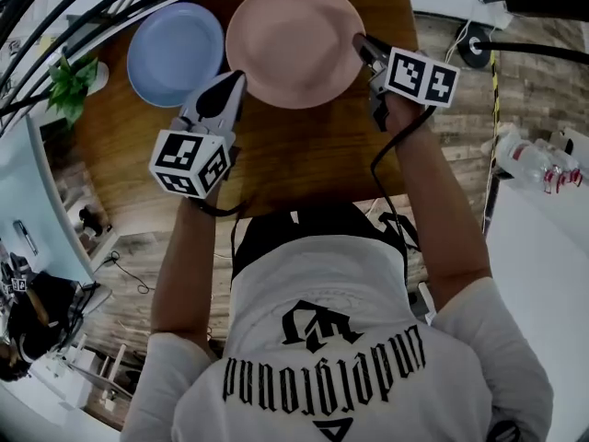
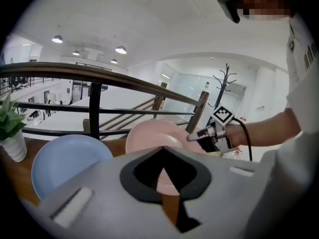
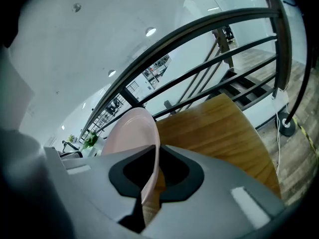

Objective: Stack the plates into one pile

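On the round wooden table [image 1: 304,159] there are 2 plates: a pink plate [image 1: 294,40] in the middle at the far side and a blue plate [image 1: 175,53] just beside it on the left, with only a narrow gap between their rims. The right gripper [image 1: 361,44] holds the pink plate at its right rim. In the right gripper view the thin rim goes edge-on into the slot between the 2 jaws, and the jaws are closed on it from both sides. From the left gripper view the pink plate looks tilted, with the held side higher than the side that is next to the blue plate. The blue plate lies flat on the table and nothing touches it. The left gripper [image 1: 237,81] points at the lower left rim of the pink plate, in the space between the 2 plates. Its jaws meet at the tips and nothing is clamped between them; only the pink plate and a piece of the table are seen through the narrow gap behind the tips. I cannot tell if these tips touch the pink rim or are only very near to it. At the left edge of the table a small green plant [image 1: 69,86] stands in a white pot. A dark railing [image 2: 99,76] runs behind the table.
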Demonstrator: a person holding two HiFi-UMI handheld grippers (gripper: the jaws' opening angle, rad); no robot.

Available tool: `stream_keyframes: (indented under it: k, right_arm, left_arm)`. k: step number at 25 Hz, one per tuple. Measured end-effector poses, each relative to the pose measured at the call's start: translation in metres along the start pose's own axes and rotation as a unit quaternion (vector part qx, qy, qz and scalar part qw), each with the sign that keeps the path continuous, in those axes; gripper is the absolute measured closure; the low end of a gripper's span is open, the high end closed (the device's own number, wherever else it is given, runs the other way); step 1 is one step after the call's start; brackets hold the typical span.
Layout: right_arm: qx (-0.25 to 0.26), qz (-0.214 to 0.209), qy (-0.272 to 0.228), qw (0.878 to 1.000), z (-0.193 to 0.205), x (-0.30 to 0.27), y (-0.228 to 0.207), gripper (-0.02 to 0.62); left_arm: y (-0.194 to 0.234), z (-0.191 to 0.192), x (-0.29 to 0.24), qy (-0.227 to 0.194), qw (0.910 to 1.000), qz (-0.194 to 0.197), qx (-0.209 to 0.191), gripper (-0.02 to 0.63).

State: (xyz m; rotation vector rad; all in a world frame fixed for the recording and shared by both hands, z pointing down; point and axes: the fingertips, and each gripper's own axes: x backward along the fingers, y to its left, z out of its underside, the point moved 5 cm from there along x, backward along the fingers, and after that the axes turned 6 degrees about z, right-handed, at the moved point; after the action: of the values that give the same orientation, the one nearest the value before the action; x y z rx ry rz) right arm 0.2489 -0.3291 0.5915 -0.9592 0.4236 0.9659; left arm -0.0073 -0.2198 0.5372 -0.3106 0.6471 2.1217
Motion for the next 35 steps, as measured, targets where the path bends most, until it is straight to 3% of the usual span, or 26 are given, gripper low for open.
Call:
stream_keyframes:
  k: [10,26,35]
  right_arm:
    - [0.025,0.006,-0.027,0.999,0.013,0.053,0.046,0.571]
    - [0.034,0.002,-0.094,0.995,0.048,0.136,0.155,0.571]
    - [0.026,-0.001,-0.119,0.993,0.081,0.165,0.197,0.572]
  left_arm:
    - [-0.013,0.001,0.076,-0.023,0.9996,-0.002,-0.018,0.560]
    - [-0.024,-0.036,0.211,-0.089,0.9934,0.011,-0.071,0.560]
    - [-0.036,-0.016,0.272,-0.088,0.9922,0.024,-0.085,0.560]
